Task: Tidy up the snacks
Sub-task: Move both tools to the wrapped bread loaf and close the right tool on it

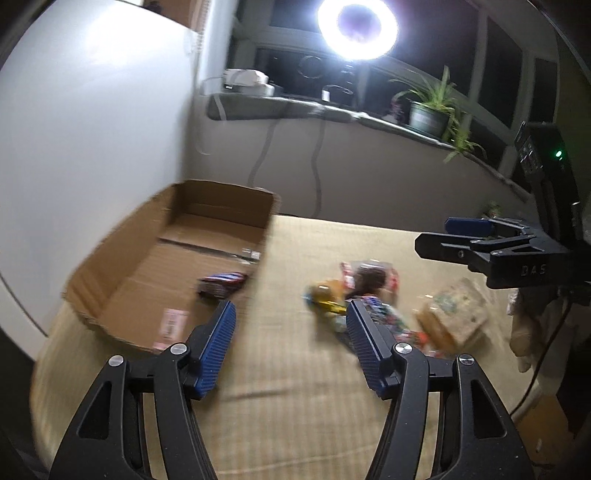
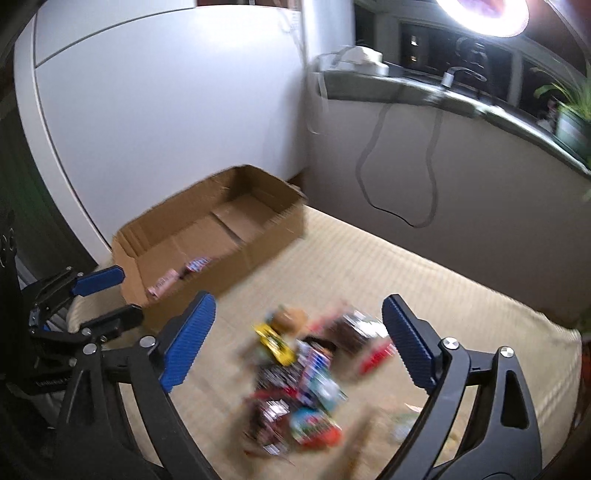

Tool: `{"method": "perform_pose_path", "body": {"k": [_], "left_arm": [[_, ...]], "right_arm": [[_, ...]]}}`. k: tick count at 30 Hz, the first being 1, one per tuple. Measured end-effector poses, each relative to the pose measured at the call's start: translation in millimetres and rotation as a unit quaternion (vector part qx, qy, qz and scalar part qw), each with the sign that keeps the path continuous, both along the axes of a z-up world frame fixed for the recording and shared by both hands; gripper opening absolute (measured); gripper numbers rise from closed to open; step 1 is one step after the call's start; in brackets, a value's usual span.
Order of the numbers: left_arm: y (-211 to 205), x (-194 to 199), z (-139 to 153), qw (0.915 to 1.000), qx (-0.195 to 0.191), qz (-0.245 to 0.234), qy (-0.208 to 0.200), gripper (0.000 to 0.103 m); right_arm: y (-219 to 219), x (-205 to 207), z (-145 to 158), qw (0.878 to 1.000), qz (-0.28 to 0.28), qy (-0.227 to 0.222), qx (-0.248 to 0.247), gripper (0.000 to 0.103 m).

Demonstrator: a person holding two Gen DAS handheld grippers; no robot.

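Observation:
A blurred pile of snack packets [image 1: 354, 295] lies on the beige mat; in the right wrist view the pile [image 2: 306, 373] sits just ahead of and below the fingers. An open cardboard box [image 1: 177, 258] stands at the left, also in the right wrist view [image 2: 207, 243], with a dark snack pack [image 1: 221, 284] and a pink packet [image 1: 170, 325] inside. A brown paper bag [image 1: 454, 314] lies right of the pile. My left gripper [image 1: 291, 314] is open and empty above the mat between box and pile. My right gripper [image 2: 295, 306] is open and empty over the pile.
A white wall panel [image 1: 92, 129] stands behind the box. A windowsill with a potted plant [image 1: 428, 110], a ring light [image 1: 356, 27] and hanging cables [image 2: 399, 166] runs along the back. The mat's edge drops off at the right [image 2: 569, 332].

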State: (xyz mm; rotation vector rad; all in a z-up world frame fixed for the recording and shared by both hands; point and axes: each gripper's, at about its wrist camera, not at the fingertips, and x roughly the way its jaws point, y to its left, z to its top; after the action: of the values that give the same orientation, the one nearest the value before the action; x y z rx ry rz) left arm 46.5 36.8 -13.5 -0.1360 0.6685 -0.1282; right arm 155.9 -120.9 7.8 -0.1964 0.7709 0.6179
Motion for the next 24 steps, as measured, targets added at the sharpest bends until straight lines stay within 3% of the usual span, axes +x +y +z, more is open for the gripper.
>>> {"method": "perform_pose_path", "body": {"k": [11, 24], "left_arm": [[-79, 9, -13, 0.9943, -0.027, -0.097, 0.035, 0.062], [-137, 34, -36, 0.9822, -0.059, -0.153, 0.092, 0.062]], "right_arm": [[-105, 4, -28, 0.996, -0.078, 0.048, -0.011, 0.099], [-162, 16, -67, 0.989, -0.091, 0.118, 0.017, 0.099]]}}
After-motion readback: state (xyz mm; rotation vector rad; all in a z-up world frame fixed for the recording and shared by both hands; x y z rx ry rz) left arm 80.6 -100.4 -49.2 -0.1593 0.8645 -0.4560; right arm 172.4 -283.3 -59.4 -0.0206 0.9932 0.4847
